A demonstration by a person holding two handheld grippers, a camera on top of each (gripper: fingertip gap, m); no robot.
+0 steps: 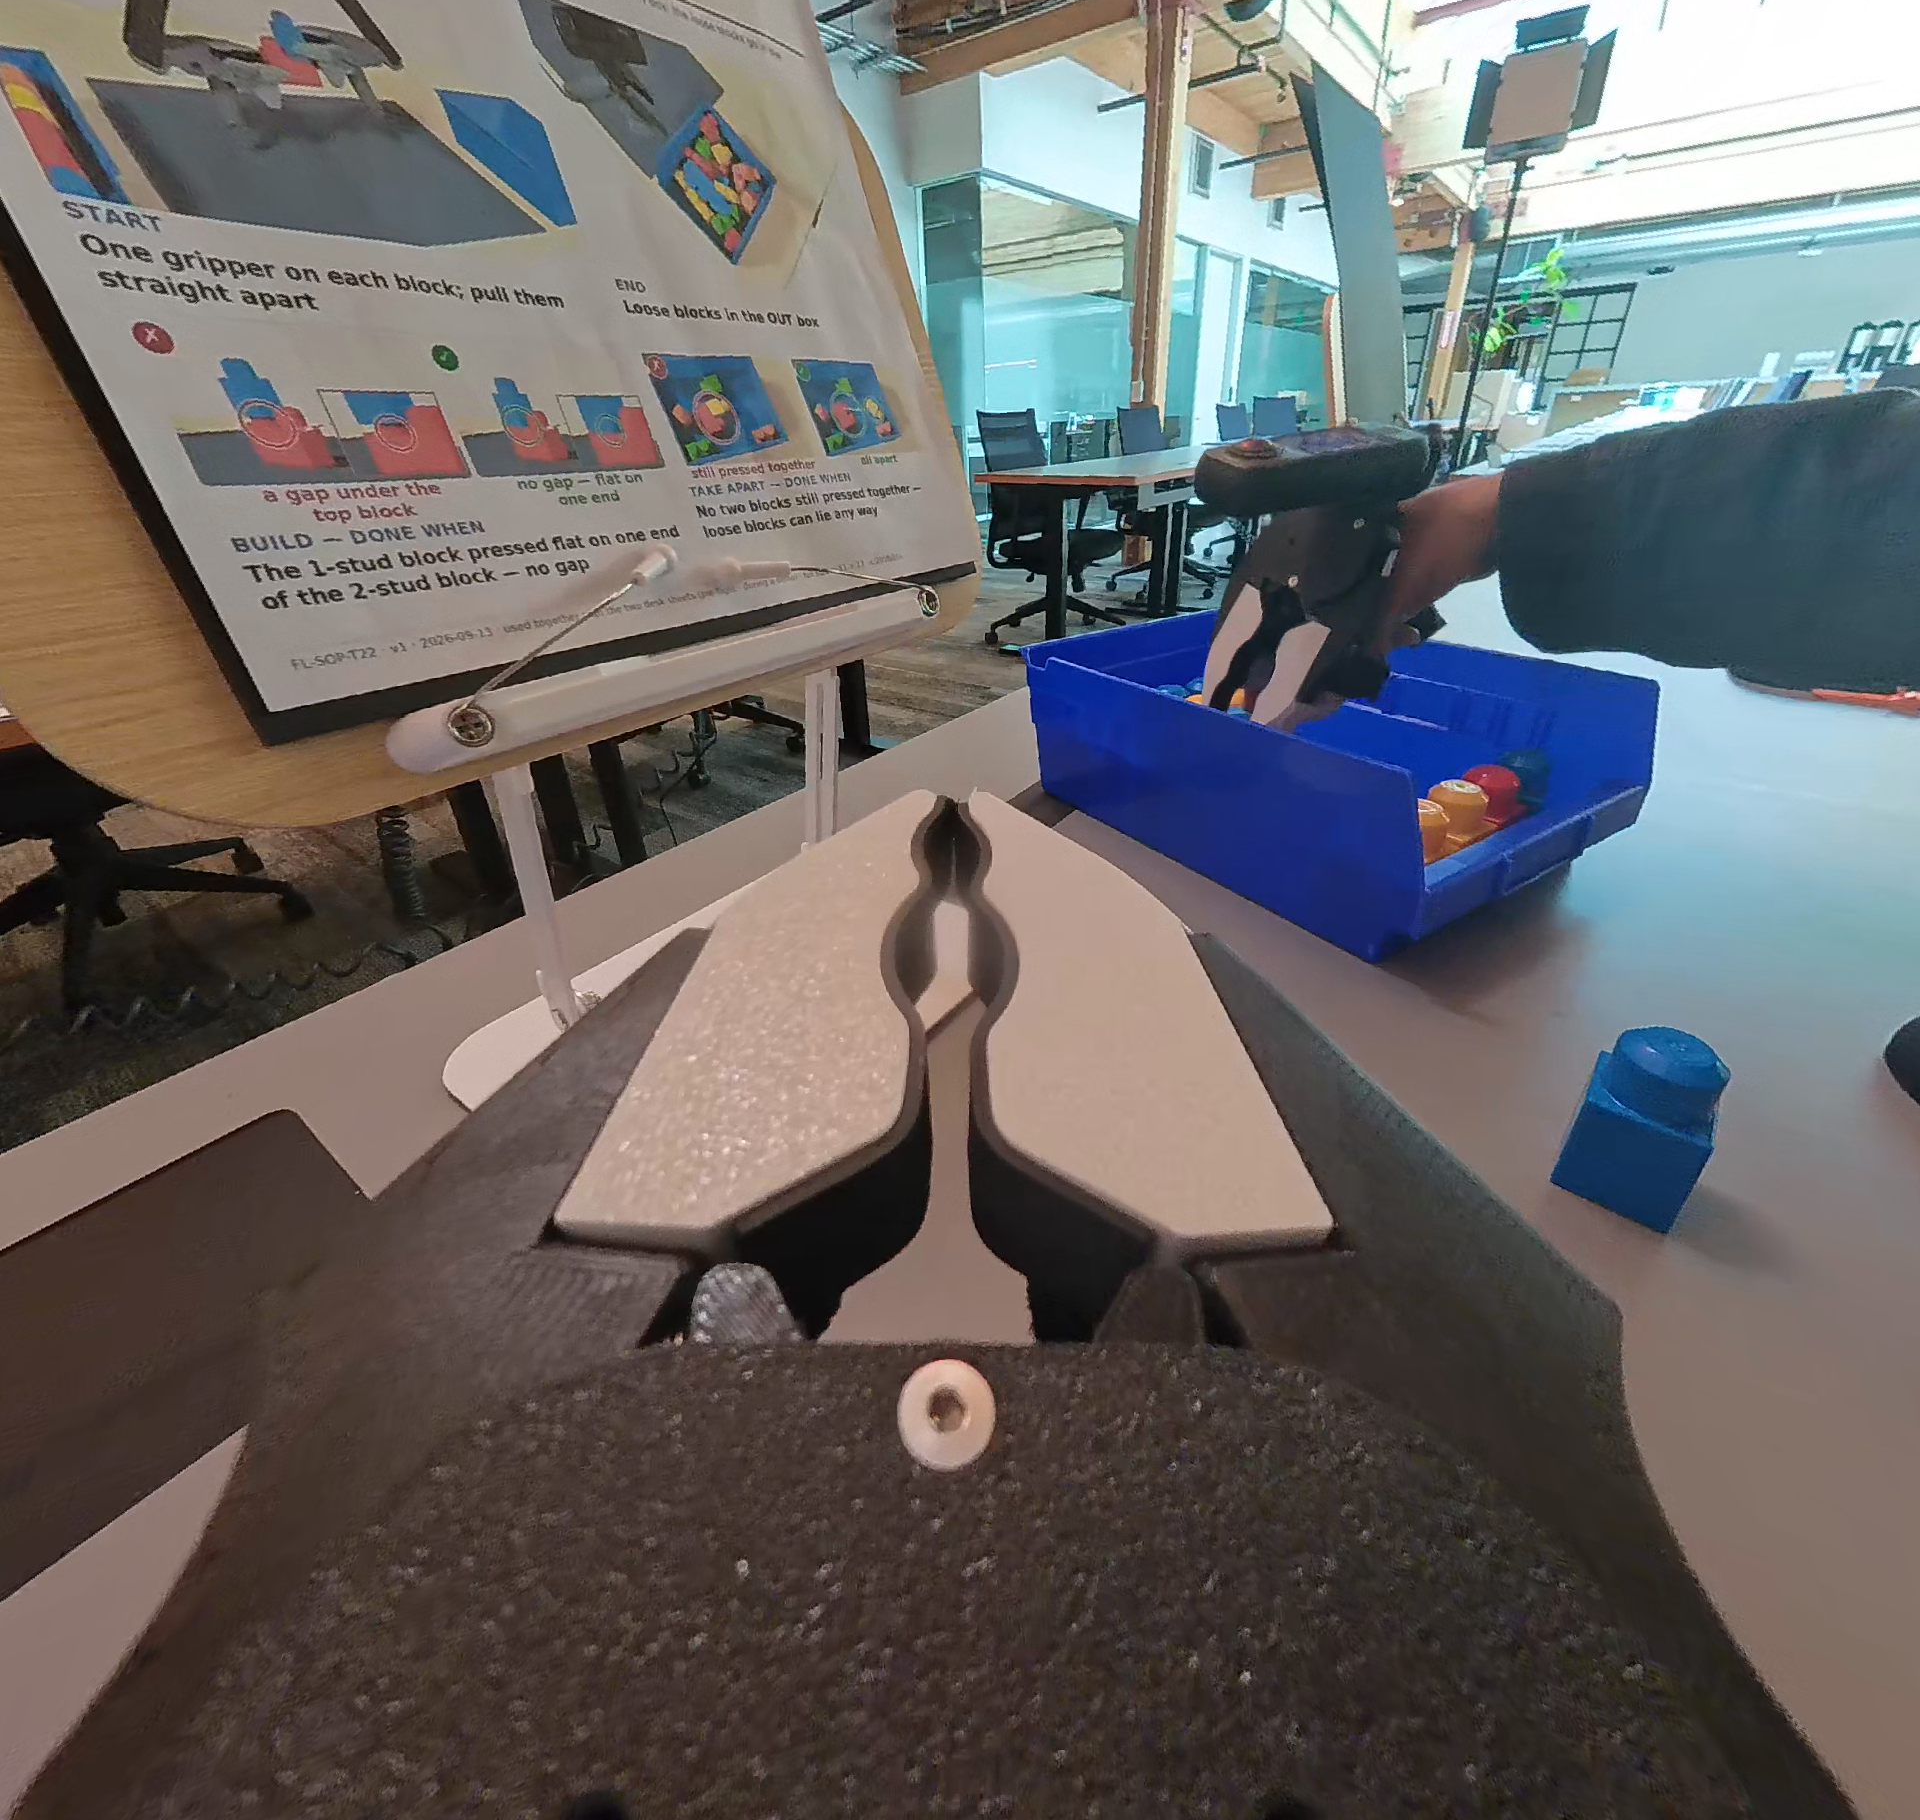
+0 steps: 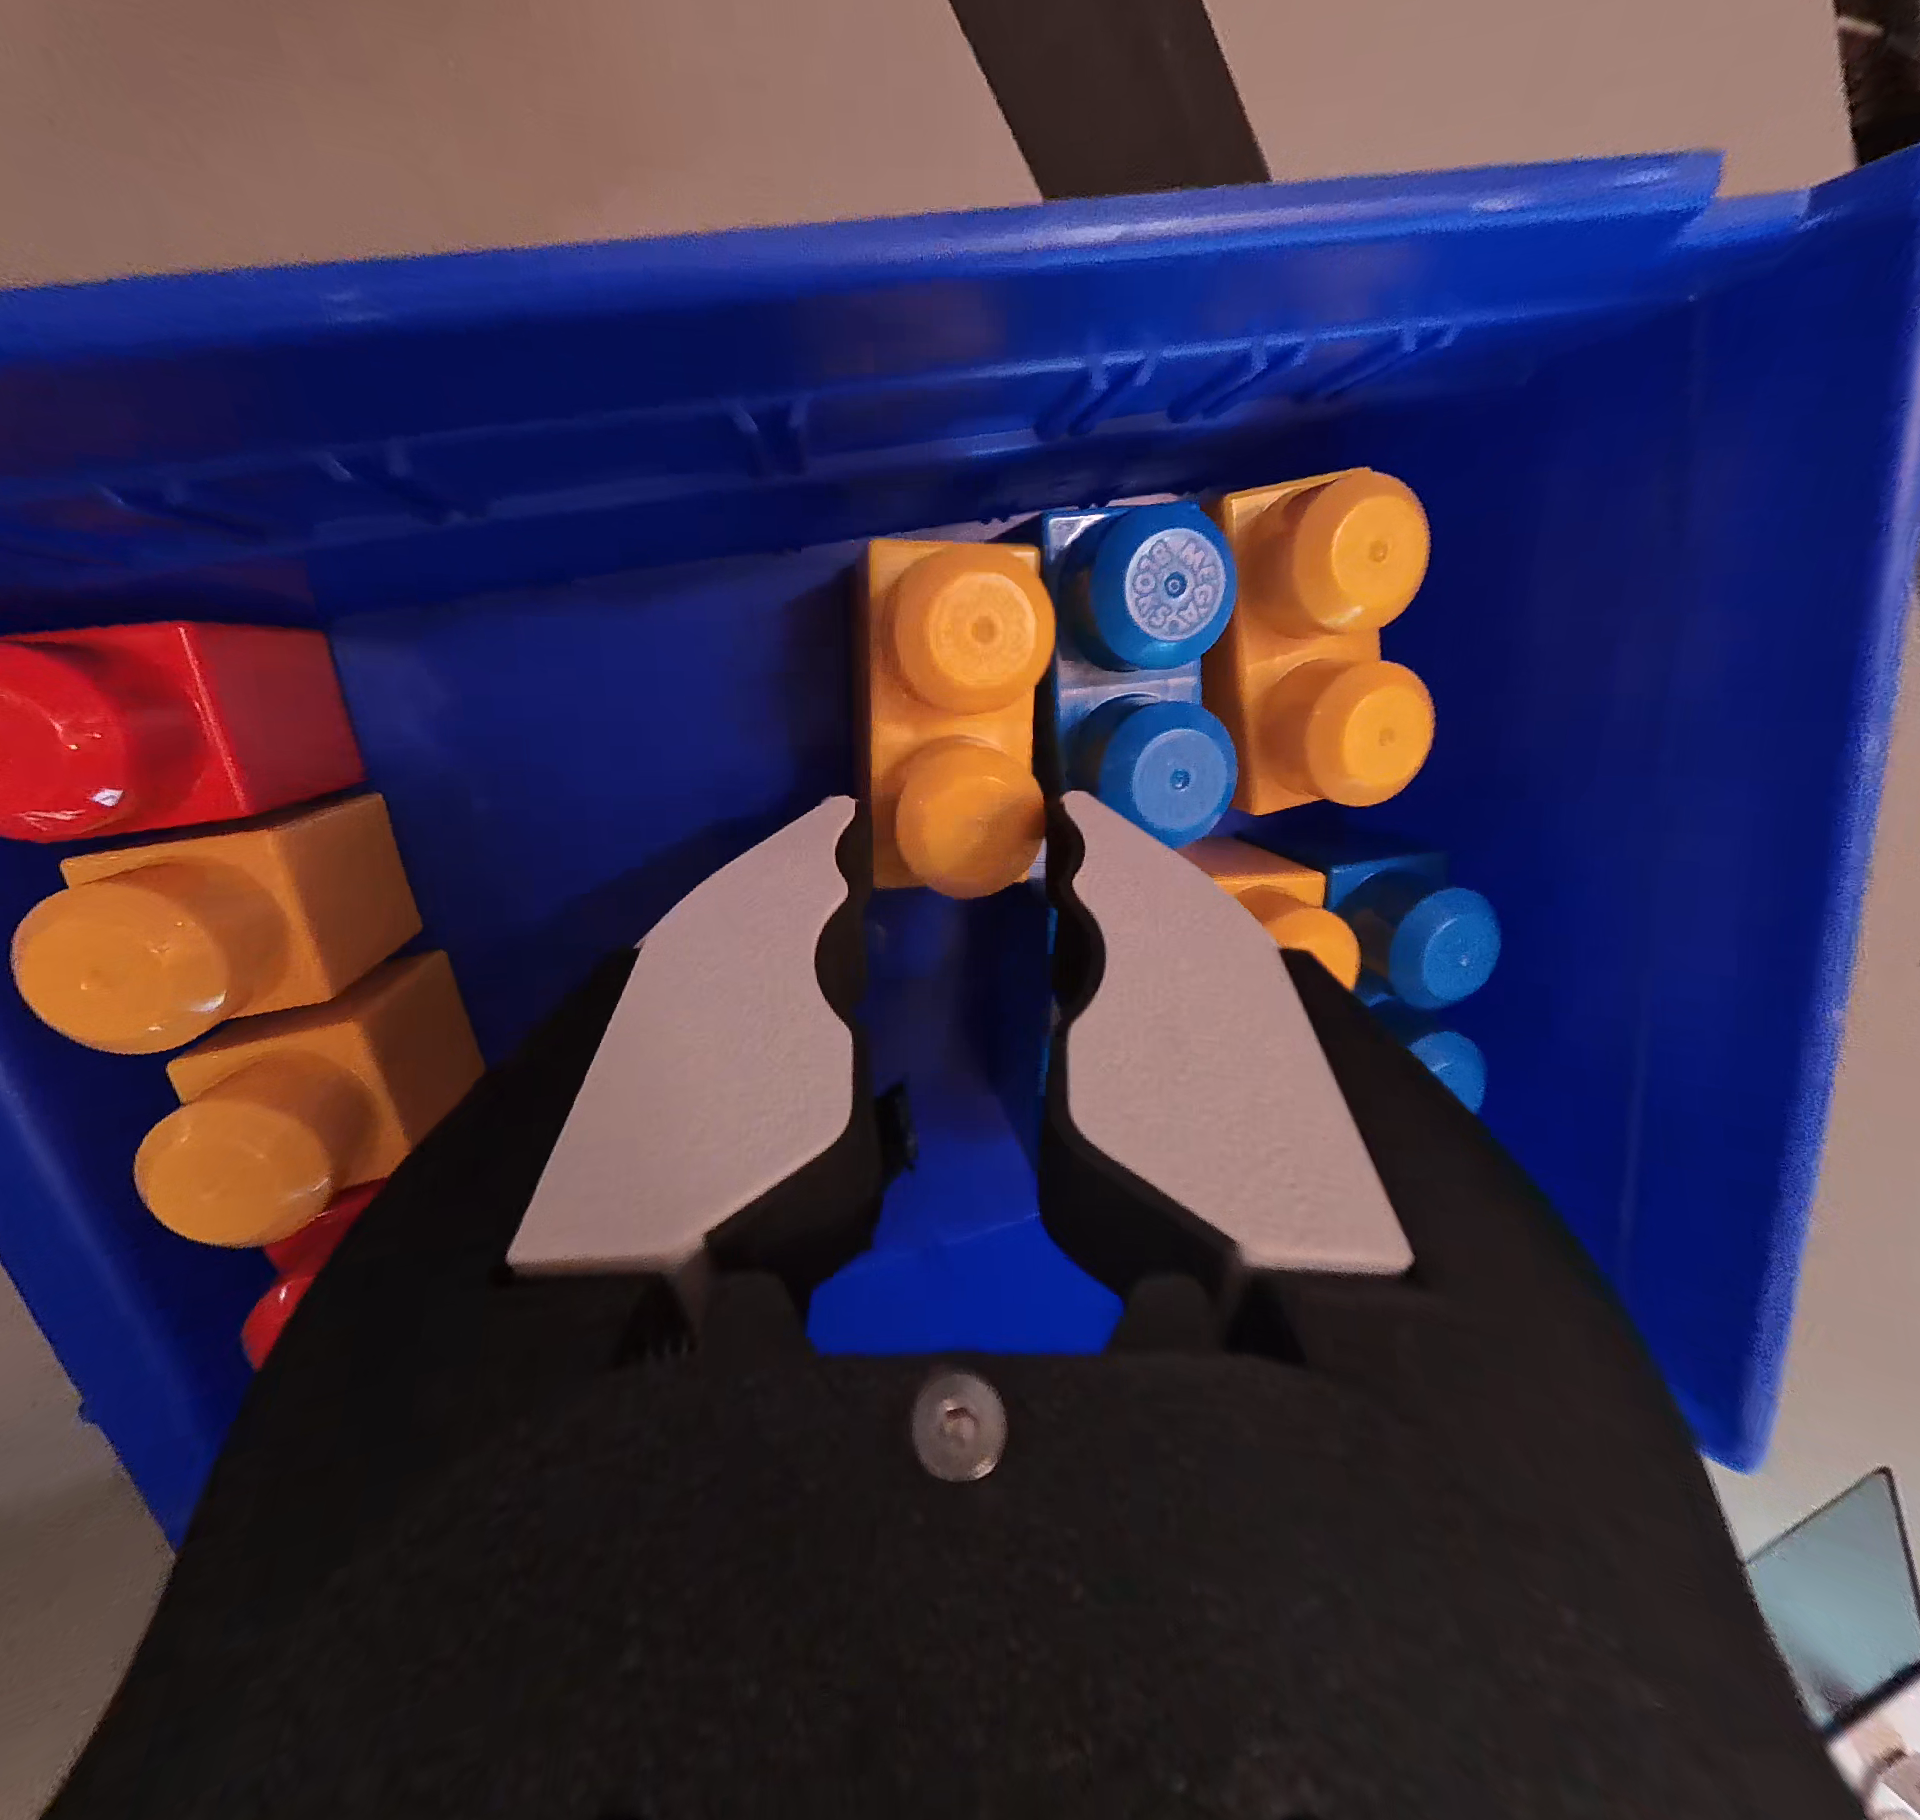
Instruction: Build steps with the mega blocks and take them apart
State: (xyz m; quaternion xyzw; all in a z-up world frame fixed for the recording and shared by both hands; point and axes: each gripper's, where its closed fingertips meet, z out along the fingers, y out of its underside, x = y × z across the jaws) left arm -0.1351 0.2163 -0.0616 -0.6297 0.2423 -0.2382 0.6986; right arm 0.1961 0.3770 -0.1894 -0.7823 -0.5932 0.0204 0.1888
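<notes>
Right hand-held gripper (image 2: 956, 825) astride 2-stud orange block (image 2: 951, 710)

Left gripper (image 1: 951, 820) closed, empty; right gripper (image 1: 1273, 700) inside blue bin (image 1: 1247, 814).

Blue bin (image 2: 1766, 835); orange two-stud block (image 2: 951, 721), blue two-stud block (image 2: 1153, 669), red block (image 2: 177, 721) at 9 o'clock. Blue one-stud block (image 1: 1636, 1126) on grey tabletop (image 1: 1714, 1407). Claws grey-faced, black-bodied.

left hand-held gripper (image 1: 954, 820): jaws closed, empty | right hand-held gripper (image 2: 956, 814): jaws parted, tilted down
</notes>
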